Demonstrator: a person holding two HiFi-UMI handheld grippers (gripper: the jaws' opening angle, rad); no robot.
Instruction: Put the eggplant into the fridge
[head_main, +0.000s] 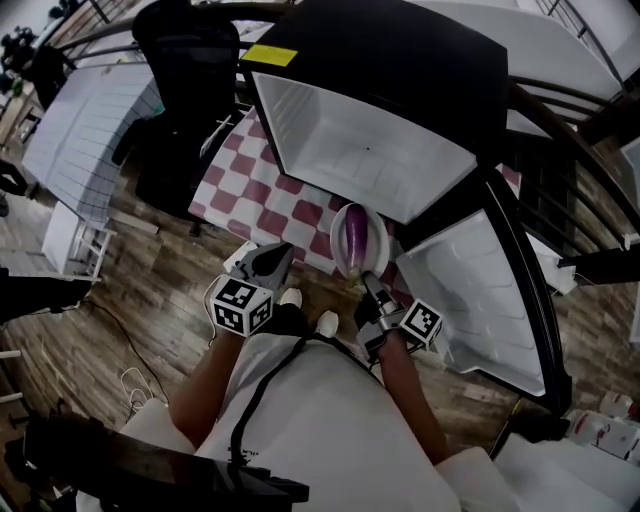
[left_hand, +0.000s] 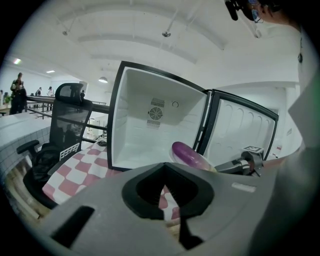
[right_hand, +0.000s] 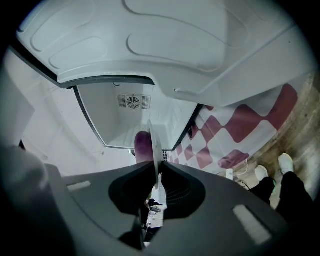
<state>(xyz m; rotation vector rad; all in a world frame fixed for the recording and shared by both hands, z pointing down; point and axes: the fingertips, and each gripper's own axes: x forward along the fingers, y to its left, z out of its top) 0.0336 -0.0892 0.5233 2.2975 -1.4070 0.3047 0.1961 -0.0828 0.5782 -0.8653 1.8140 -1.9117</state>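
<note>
Two claws: the right claw (head_main: 368, 280) is clamped on the rim of a white plate (head_main: 379, 236) carrying the eggplant (head_main: 355, 237), just outside the open fridge (head_main: 360, 150). The left claw (head_main: 275, 256) is closed and empty. Only the right gripper view shows the plate edge-on between its jaws.

Wood floor (head_main: 150, 300), black office chair (head_main: 185, 60)

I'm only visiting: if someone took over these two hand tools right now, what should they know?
Left gripper: shut, empty, in front of the checkered tablecloth.
Right gripper: shut on the rim of the plate, with the eggplant lying on it.
Fridge: its door is open and the inside looks bare.
Done: plate lifted, held just before the opening.
Left: move it inside, set it down, let go.
</note>
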